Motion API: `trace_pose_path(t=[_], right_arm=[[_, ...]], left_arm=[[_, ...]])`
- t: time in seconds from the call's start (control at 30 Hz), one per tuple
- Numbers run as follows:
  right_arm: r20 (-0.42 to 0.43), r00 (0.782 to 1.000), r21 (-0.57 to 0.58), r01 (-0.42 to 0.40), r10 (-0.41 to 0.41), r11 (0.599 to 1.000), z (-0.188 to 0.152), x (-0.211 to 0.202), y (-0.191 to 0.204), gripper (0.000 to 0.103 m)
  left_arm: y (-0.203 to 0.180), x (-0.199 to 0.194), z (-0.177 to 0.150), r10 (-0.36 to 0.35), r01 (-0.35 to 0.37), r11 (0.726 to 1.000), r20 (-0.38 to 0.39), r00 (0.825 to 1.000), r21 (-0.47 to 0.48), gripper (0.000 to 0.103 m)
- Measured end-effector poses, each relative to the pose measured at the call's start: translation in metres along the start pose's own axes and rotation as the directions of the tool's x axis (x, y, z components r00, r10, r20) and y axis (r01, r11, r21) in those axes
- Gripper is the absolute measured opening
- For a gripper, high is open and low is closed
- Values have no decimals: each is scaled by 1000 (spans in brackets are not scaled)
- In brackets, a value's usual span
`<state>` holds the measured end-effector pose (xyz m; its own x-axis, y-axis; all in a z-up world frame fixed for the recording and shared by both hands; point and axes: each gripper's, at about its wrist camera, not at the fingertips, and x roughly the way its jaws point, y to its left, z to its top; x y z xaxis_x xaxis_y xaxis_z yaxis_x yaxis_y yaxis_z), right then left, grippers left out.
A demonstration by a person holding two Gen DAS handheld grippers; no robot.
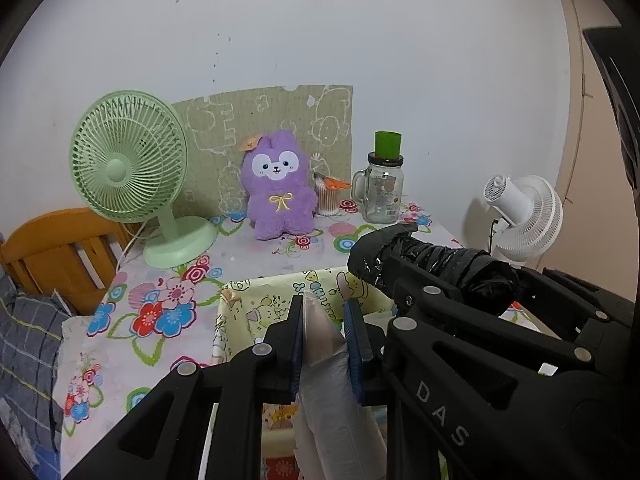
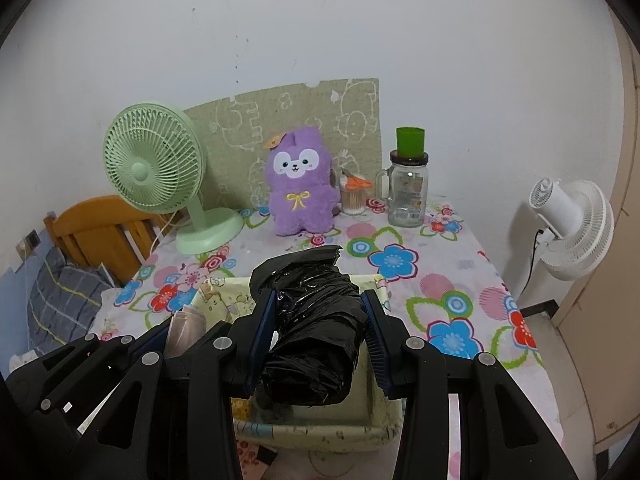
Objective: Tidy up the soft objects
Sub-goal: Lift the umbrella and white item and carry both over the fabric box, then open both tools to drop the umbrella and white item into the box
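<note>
crinkled black plastic bag roll (image 2: 310, 332) sits clamped between our right gripper (image 2: 316, 340) fingers, above the cloth basket (image 2: 376, 428). our left gripper (image 1: 325, 344) pinches a pale folded wrapper (image 1: 320, 340) over that same basket.

Glossy crinkled black plastic bag (image 2: 312, 332); fuzzy purple plush toy (image 1: 278, 186) (matt); clear glass jar (image 1: 382, 190).
</note>
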<state>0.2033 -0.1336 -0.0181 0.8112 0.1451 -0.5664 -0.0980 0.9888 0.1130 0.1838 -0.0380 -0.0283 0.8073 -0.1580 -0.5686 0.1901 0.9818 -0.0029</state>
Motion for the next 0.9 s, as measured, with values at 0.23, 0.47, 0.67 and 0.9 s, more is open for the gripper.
trace_pose_path(t=[0.23,0.47,0.67,0.9], right_arm=[[-30,999,-10,-30,30,999,2,27,-2,46],[-67,996,-9,-62,61,998,0,51,-1,46],[-74,993,-30,-93,90,995,-3,62,5,46],[-98,989,-52,-114,109,992,-4,72,13,70]], left_arm=[[9,27,1,4,-5,999,-28,1000,-34,19],[16,46,-2,22,-25,999,-65,998,-42,39],[21,52,-5,61,-63,997,-75,995,-33,67],[27,55,-9,64,-68,997,-98,993,-39,81]])
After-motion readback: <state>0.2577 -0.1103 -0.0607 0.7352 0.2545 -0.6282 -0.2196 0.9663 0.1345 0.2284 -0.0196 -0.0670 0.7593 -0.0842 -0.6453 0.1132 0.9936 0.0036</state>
